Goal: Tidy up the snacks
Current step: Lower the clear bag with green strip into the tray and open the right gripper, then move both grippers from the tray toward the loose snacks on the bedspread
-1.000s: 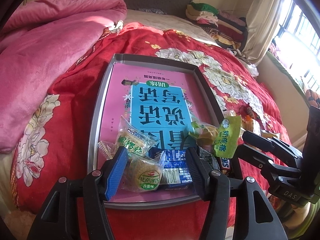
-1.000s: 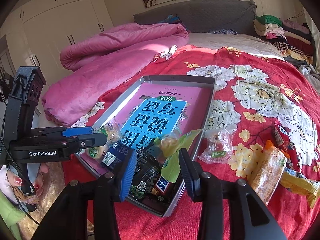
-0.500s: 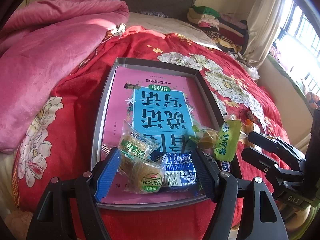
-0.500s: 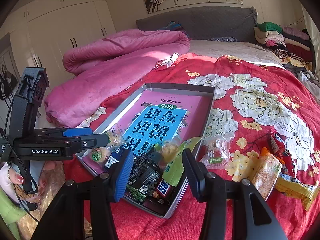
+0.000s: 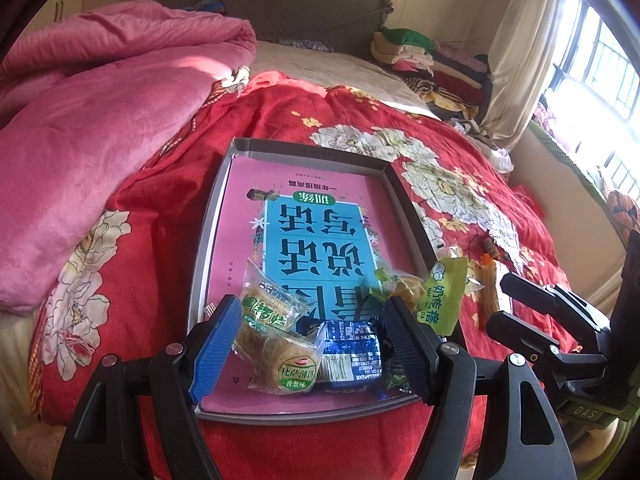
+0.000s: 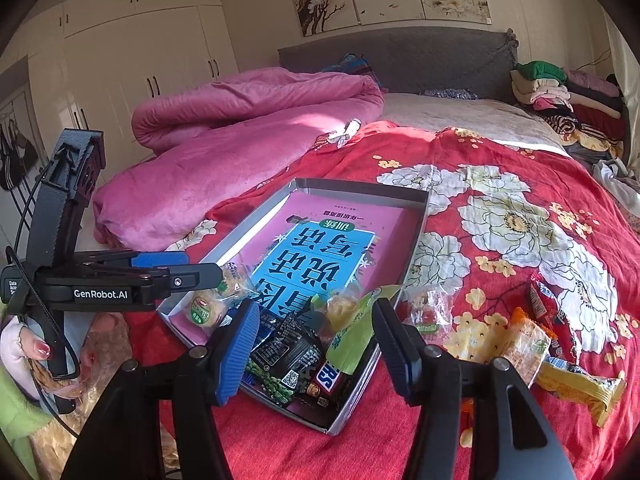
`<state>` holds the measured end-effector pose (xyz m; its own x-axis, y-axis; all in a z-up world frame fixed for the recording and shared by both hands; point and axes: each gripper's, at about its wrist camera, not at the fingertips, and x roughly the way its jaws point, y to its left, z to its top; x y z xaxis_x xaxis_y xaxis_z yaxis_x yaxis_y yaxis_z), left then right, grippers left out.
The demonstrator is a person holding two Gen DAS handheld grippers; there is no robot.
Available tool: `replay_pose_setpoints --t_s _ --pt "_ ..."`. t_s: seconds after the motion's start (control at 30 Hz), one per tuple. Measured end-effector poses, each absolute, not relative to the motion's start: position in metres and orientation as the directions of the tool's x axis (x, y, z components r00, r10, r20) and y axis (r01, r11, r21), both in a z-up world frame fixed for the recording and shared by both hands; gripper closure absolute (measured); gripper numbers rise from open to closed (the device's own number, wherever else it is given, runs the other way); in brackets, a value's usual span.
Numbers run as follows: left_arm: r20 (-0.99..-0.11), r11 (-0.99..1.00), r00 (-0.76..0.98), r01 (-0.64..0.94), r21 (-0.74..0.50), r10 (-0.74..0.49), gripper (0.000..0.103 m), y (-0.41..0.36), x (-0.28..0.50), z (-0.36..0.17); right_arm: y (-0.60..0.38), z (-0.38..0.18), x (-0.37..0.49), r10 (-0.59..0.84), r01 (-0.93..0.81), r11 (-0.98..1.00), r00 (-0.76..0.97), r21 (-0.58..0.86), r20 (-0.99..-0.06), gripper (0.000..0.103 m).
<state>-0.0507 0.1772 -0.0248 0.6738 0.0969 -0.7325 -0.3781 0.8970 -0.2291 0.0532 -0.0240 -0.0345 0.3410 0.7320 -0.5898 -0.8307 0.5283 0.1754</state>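
Observation:
A grey tray [image 5: 212,208] [image 6: 360,188] lies on the red flowered bedspread with a pink and blue book [image 5: 316,232] in it. Snacks are heaped at its near end: two cracker packets [image 5: 280,364], a blue packet [image 5: 352,352], a dark packet [image 6: 288,352] and a light green packet [image 6: 352,332] [image 5: 444,292]. My left gripper [image 5: 310,344] [image 6: 200,264] hovers open over the crackers and blue packet without pressing them. The jaws of my right gripper [image 6: 316,320] [image 5: 502,300] are opening, with the green packet loose between them.
More snacks lie on the bedspread right of the tray: a clear packet [image 6: 428,312], an orange cracker packet [image 6: 524,340], a yellow packet [image 6: 576,384] and a red one [image 6: 540,300]. A pink quilt [image 6: 240,136] is bunched at the left. Folded clothes [image 6: 560,92] sit by the headboard. A person's hand [image 6: 24,352] holds the left gripper.
Both pairs of jaws have spread wider. The right fingers have come away from the green packet, which stays at the tray's near right corner. Both views have tipped up slightly.

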Motion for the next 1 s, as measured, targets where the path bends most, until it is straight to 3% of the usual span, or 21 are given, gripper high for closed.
replay_pose_setpoints --t_s 0.4,1.0 --pt "-0.691 0.901 0.721 -0.336 -0.275 0.058 0.027 0.155 -0.051 -0.004 -0.053 -0.019 0.060 0.739 -0.805 0.562 0.384 0.192 -0.554 0.043" --pt "-0.701 0.937 0.713 -0.232 -0.262 -0.020 0.027 0.098 -0.036 0.008 -0.118 -0.009 0.086 0.700 -0.697 0.669 0.474 0.257 -0.535 0.041"
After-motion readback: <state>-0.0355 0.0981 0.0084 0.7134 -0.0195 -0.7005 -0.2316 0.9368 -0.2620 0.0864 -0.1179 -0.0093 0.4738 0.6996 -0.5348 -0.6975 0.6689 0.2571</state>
